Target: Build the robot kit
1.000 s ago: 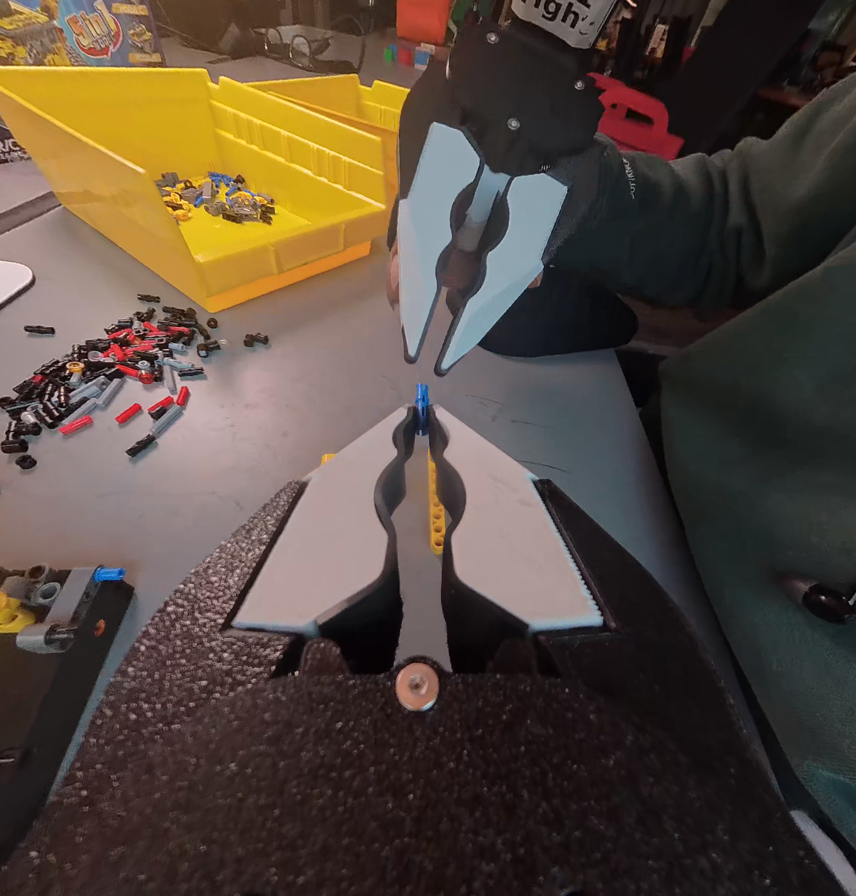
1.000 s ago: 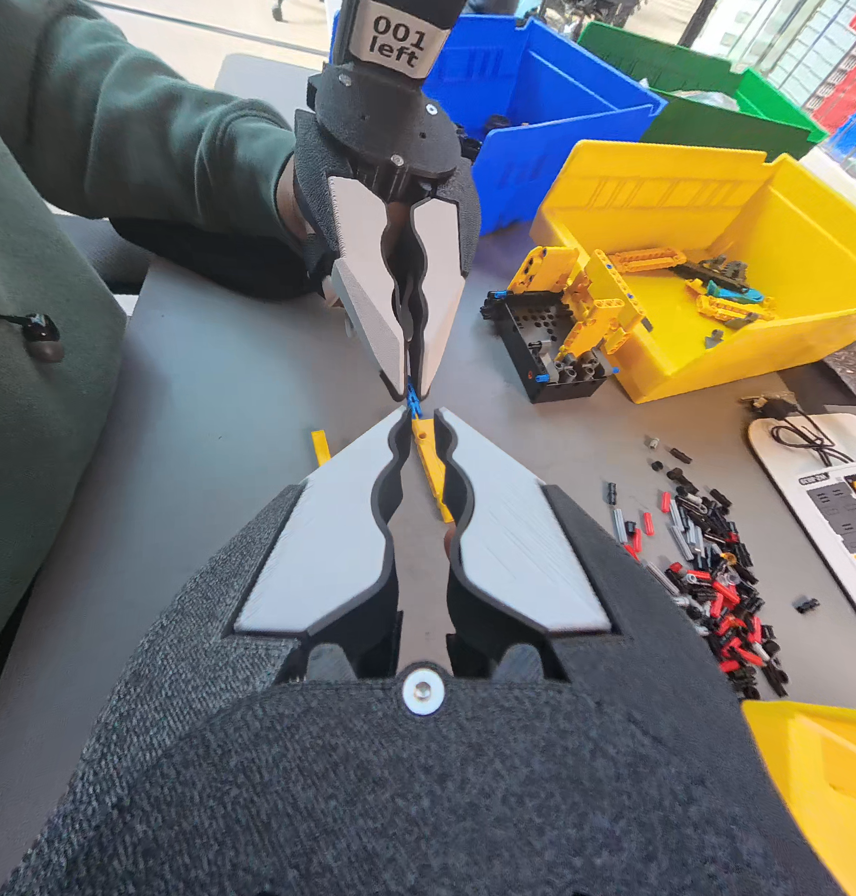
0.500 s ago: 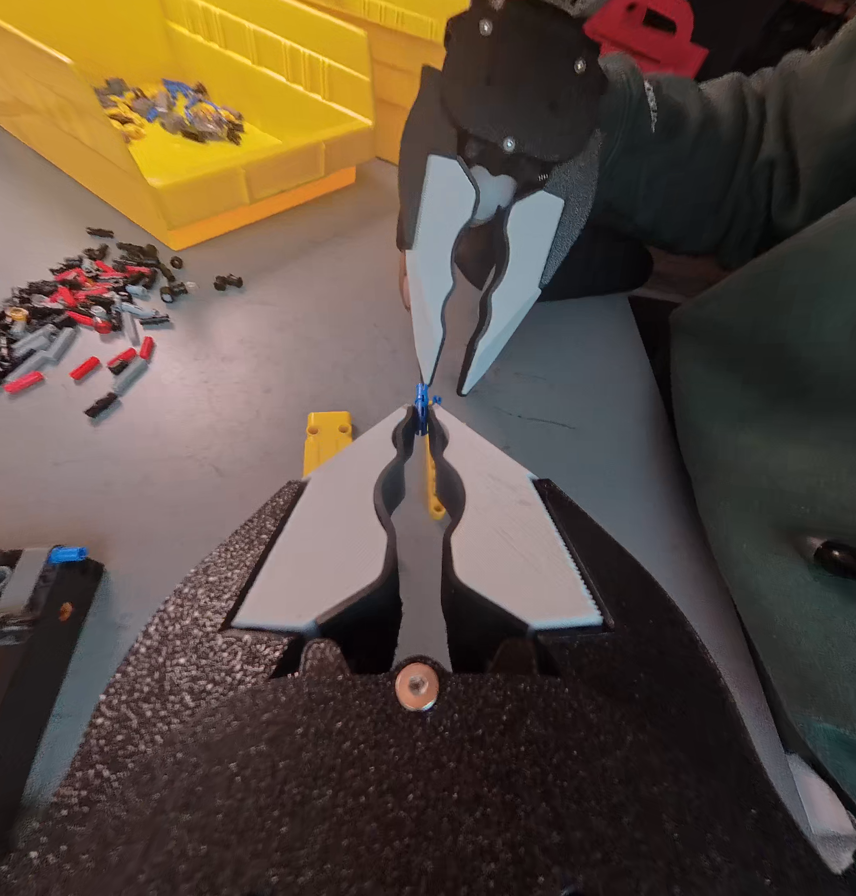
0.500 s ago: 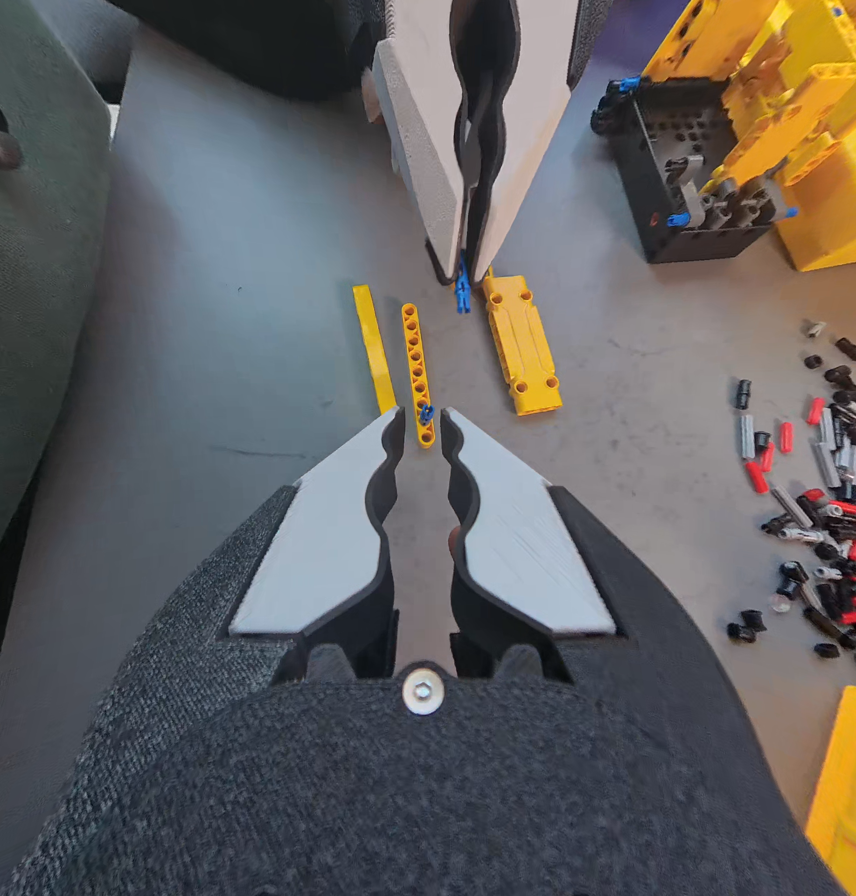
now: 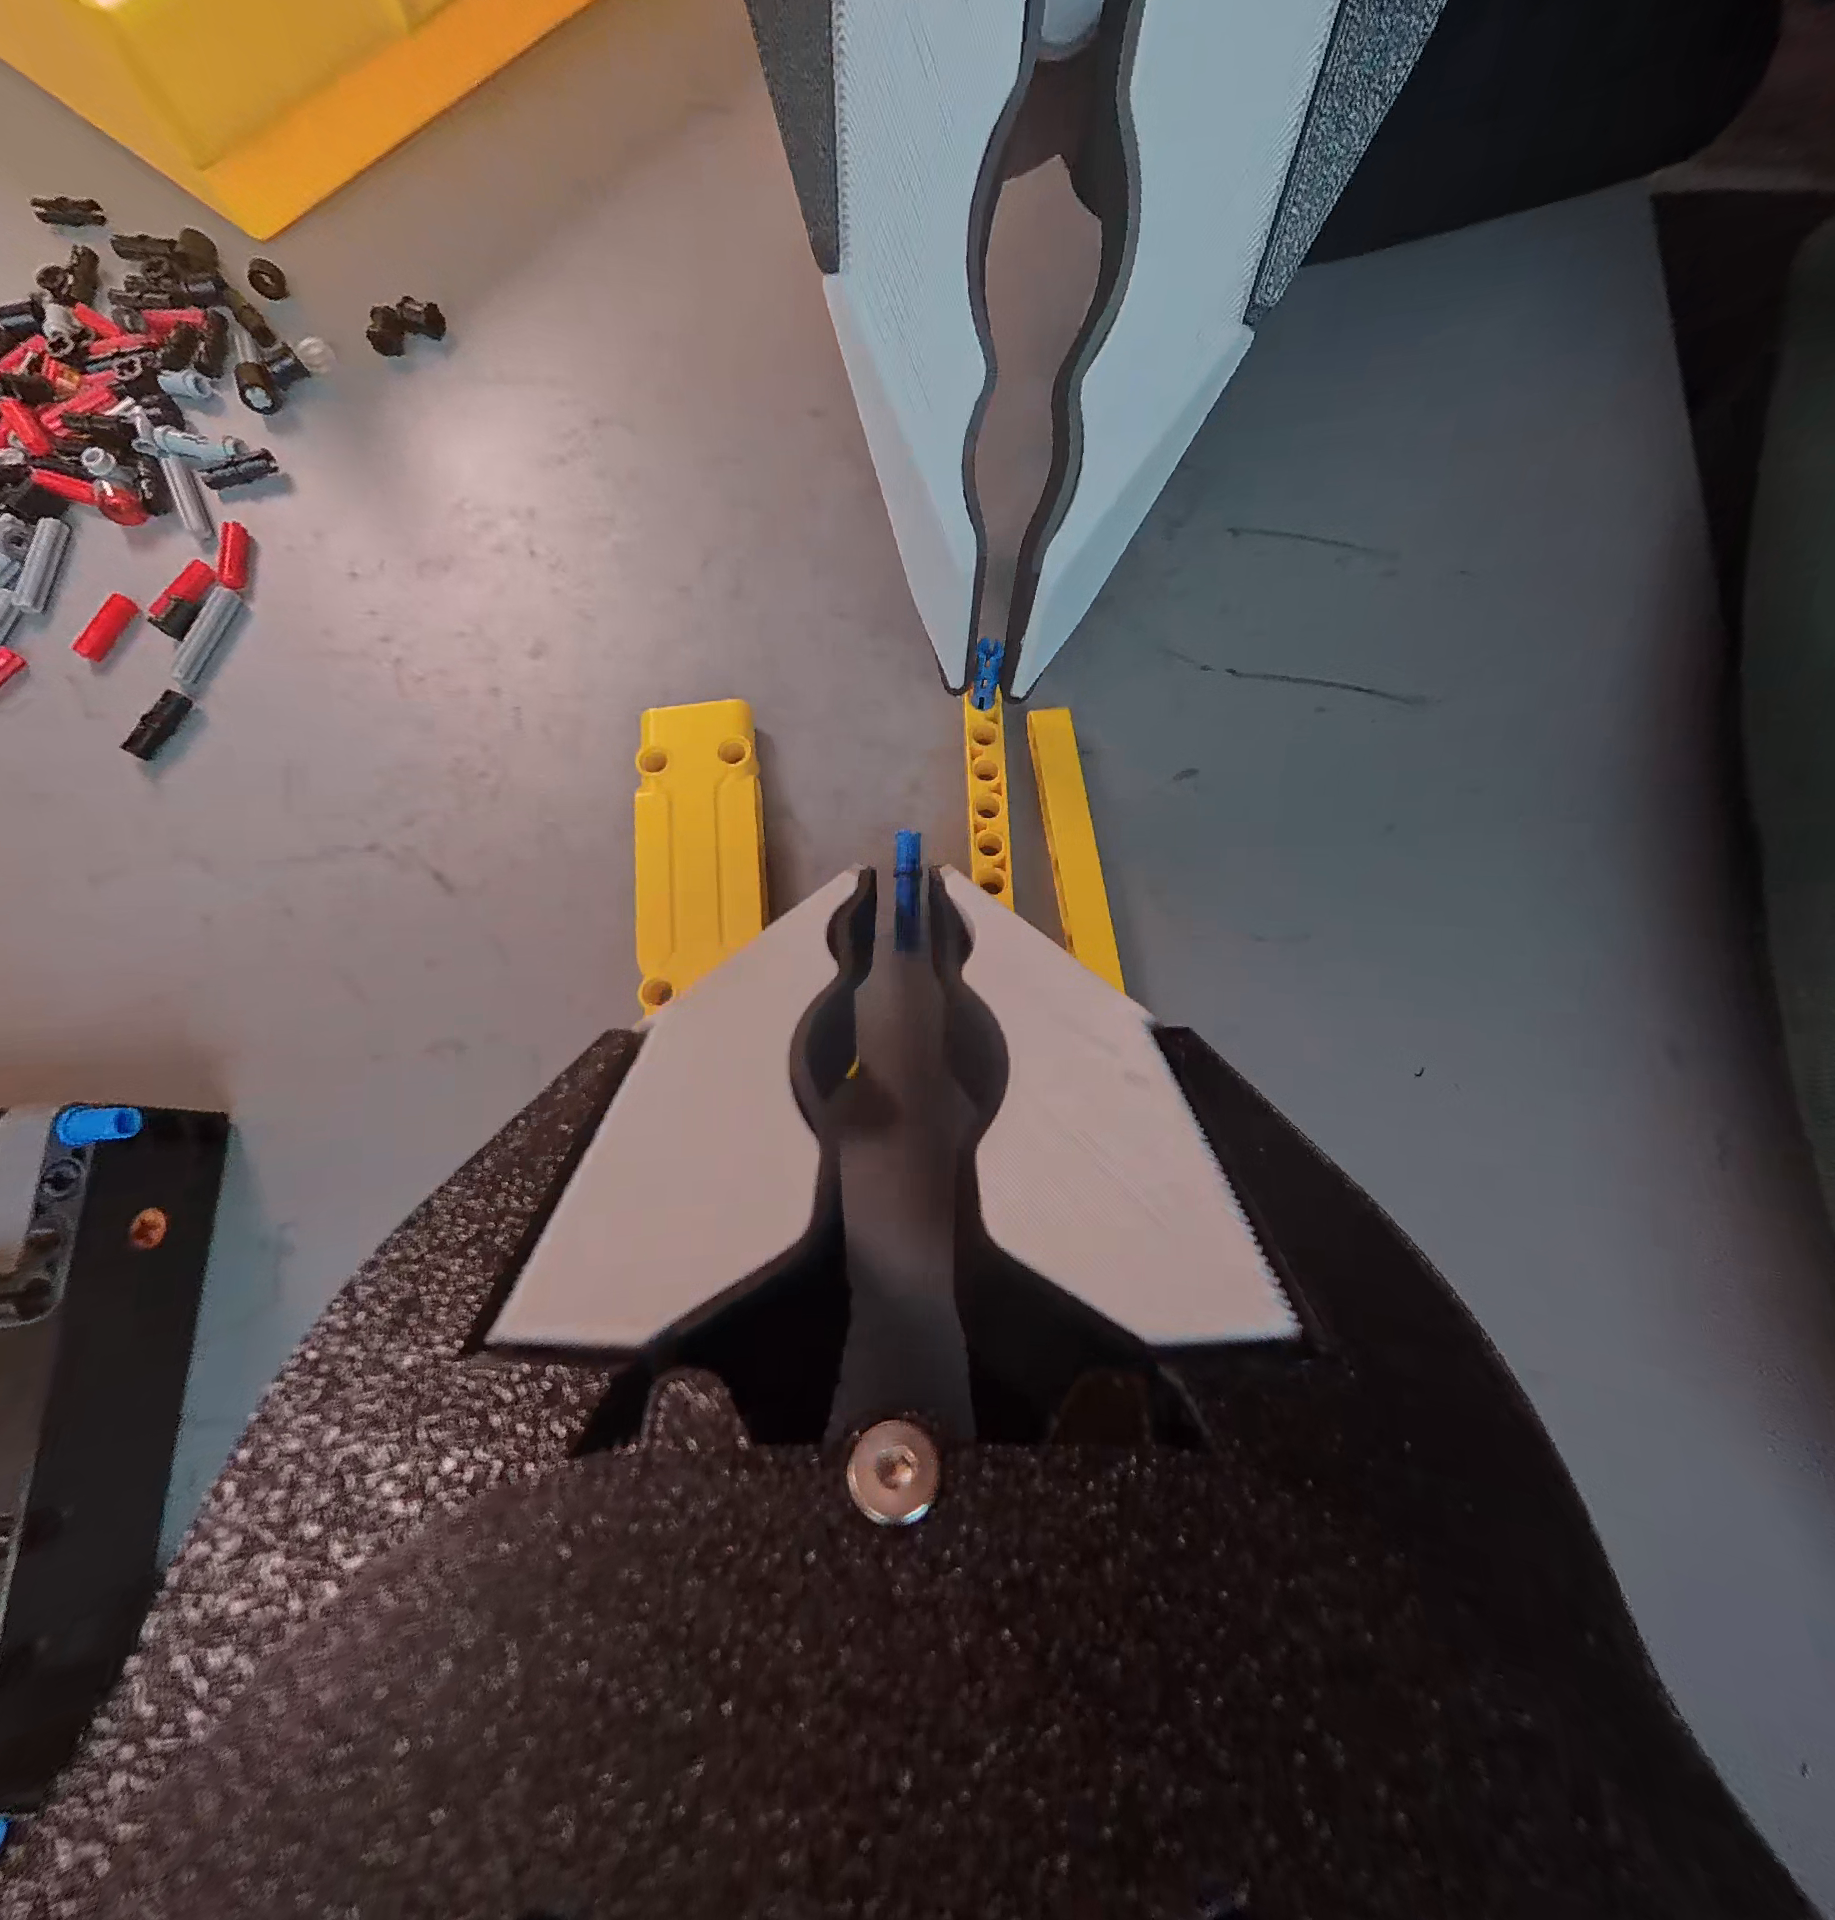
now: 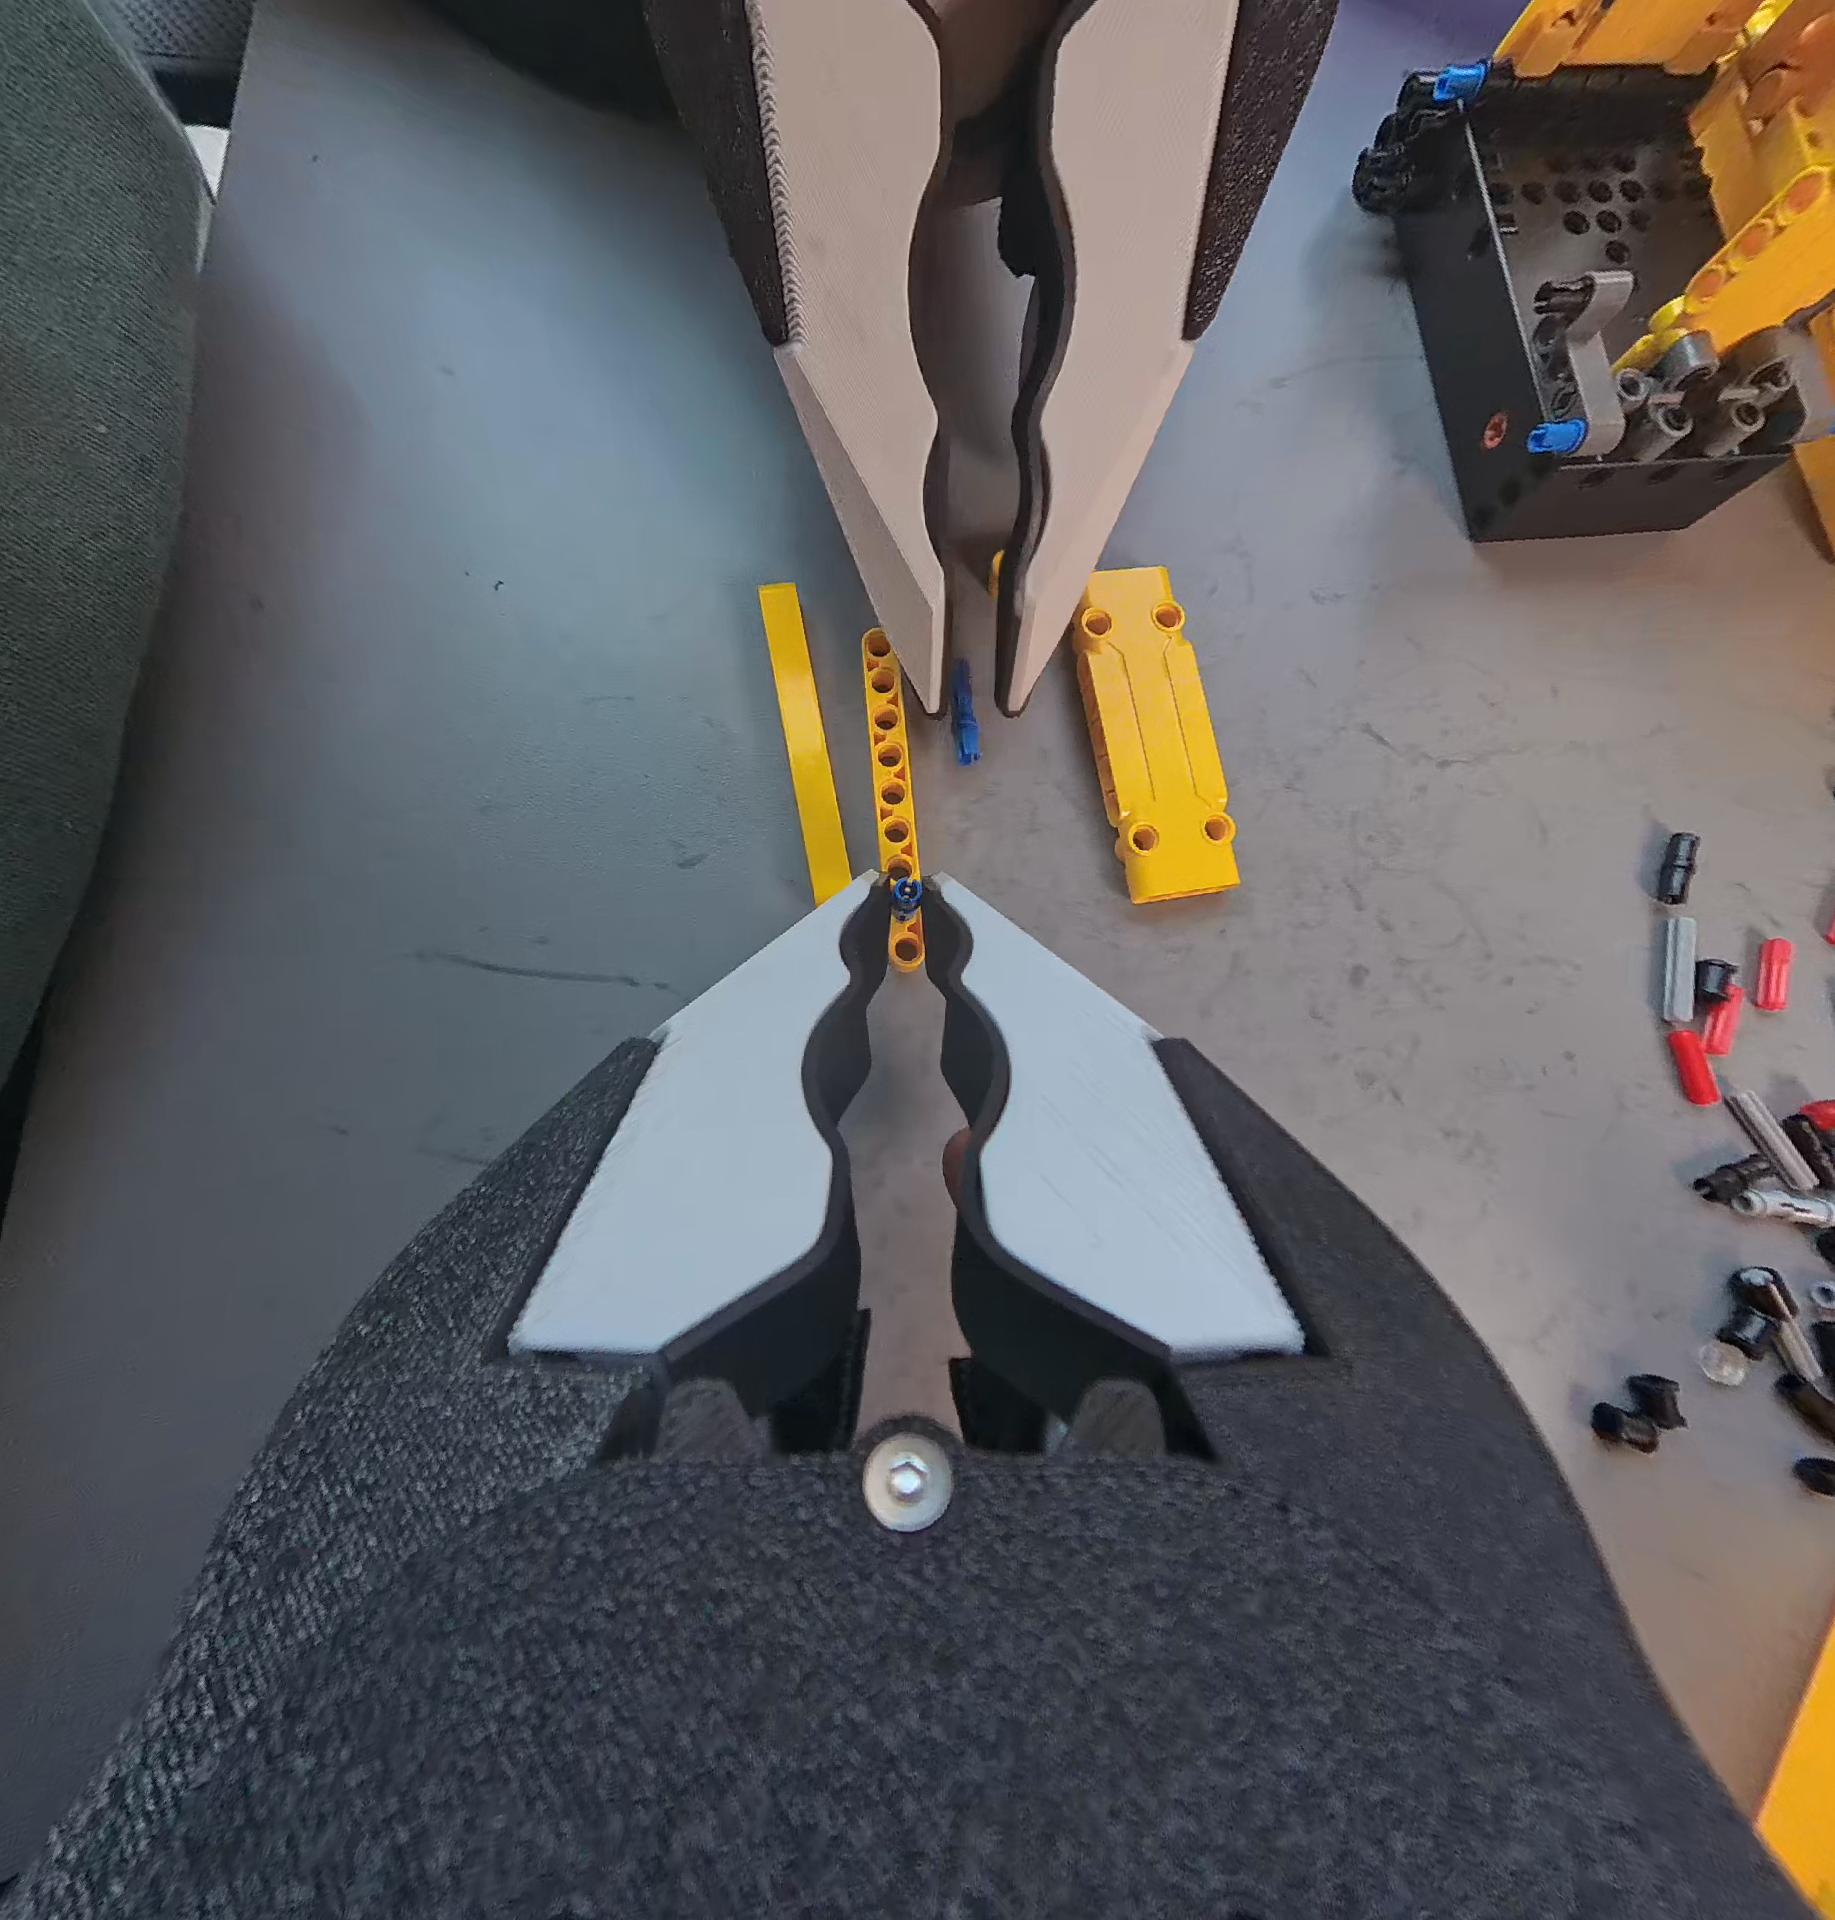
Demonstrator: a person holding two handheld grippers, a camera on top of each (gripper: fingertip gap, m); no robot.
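Observation:
A yellow holed beam [image 6: 889,769] lies on the grey table between a thin yellow strip [image 6: 804,738] and a yellow panel [image 6: 1152,738]. My right gripper [image 6: 905,885] is closed on a blue pin [image 6: 904,896] that stands in the beam's near end hole; it also shows in the left wrist view [image 5: 986,686]. My left gripper [image 5: 902,883] is slightly open, its tips low over the table. A second blue pin [image 5: 905,888] lies between them with a small gap on each side, next to the beam [image 5: 986,800]. In the right wrist view this pin [image 6: 962,717] pokes out past the left gripper [image 6: 973,710].
A black box assembly with yellow and grey parts [image 6: 1578,343] stands at the right. A pile of small red, black and grey pins [image 6: 1806,1143] lies nearby, also in the left wrist view [image 5: 92,447]. A yellow bin [image 5: 269,104] stands behind. A person's green sleeve [image 6: 61,520] borders the table. Across from one pair of fingers to the other is roughly 4 centimeters.
Both grippers have come lower and closer to the table. My right gripper has narrowed onto the pin in the beam. My left gripper has opened slightly around its blue pin.

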